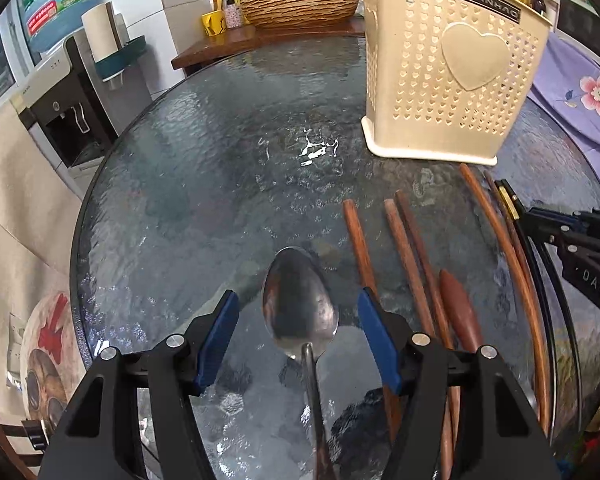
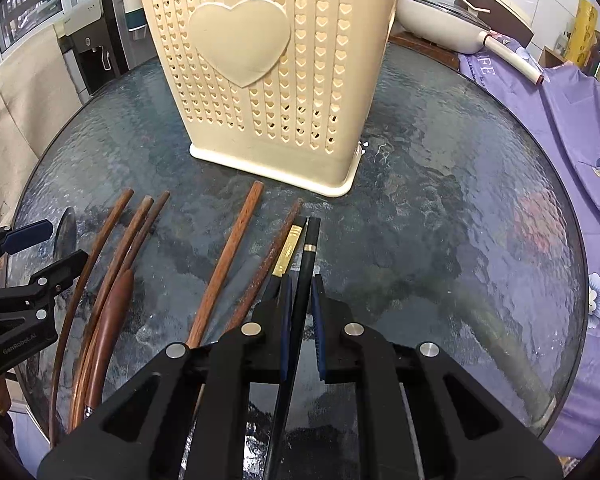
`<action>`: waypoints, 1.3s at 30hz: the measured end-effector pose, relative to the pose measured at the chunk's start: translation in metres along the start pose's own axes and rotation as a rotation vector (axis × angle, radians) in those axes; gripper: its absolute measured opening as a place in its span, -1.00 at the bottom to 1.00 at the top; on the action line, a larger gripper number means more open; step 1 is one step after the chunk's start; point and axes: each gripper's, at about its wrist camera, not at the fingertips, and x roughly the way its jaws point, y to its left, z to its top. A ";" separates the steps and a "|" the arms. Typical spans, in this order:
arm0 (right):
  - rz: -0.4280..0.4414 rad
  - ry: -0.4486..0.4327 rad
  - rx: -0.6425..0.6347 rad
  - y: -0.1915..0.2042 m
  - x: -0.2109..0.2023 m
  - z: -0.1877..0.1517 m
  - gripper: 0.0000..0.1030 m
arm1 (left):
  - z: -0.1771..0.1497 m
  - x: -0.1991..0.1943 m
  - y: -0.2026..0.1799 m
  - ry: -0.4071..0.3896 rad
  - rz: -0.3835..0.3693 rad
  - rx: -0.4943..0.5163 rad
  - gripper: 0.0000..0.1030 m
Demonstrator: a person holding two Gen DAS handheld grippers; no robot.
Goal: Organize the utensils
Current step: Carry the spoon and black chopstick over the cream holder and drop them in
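At the rippled glass table's (image 1: 203,168) near edge | left gripper (image 1: 297,320) is gaping around a steel spoon (image 1: 300,308) | right gripper (image 2: 300,312) is clamping 1 black chopstick (image 2: 306,264) | perforated cream holder (image 2: 267,72) is standing behind wooden chopsticks (image 2: 227,256).

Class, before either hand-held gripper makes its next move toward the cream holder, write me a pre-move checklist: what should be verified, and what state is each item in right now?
1. Right hand-held gripper shut on the black chopstick: ok, the pads close in on its shaft.
2. Second black chopstick also gripped: cannot tell; it runs beside the left pad.
3. Left hand-held gripper straddling the spoon: ok, open, with a pad on each side of the bowl.
4. Holder upright on the table: ok.
5. Holder opening free: cannot tell, its top is out of frame.
6. Brown chopsticks away from the right grasp: ok, they lie to its left.
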 end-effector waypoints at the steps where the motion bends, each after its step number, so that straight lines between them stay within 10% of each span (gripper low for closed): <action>1: -0.002 0.001 0.001 0.000 0.000 0.001 -0.80 | 0.001 0.000 0.000 0.002 -0.006 -0.006 0.07; 6: -0.002 -0.001 0.006 0.002 0.001 0.001 -0.81 | 0.002 0.000 0.000 -0.001 -0.024 -0.023 -0.29; 19: 0.043 -0.051 0.051 -0.011 -0.008 -0.002 -0.84 | 0.003 -0.013 0.014 -0.055 -0.074 -0.085 -0.29; 39: 0.147 -0.425 0.117 -0.044 -0.151 0.005 -0.84 | 0.020 -0.108 0.016 -0.344 -0.170 -0.079 -0.29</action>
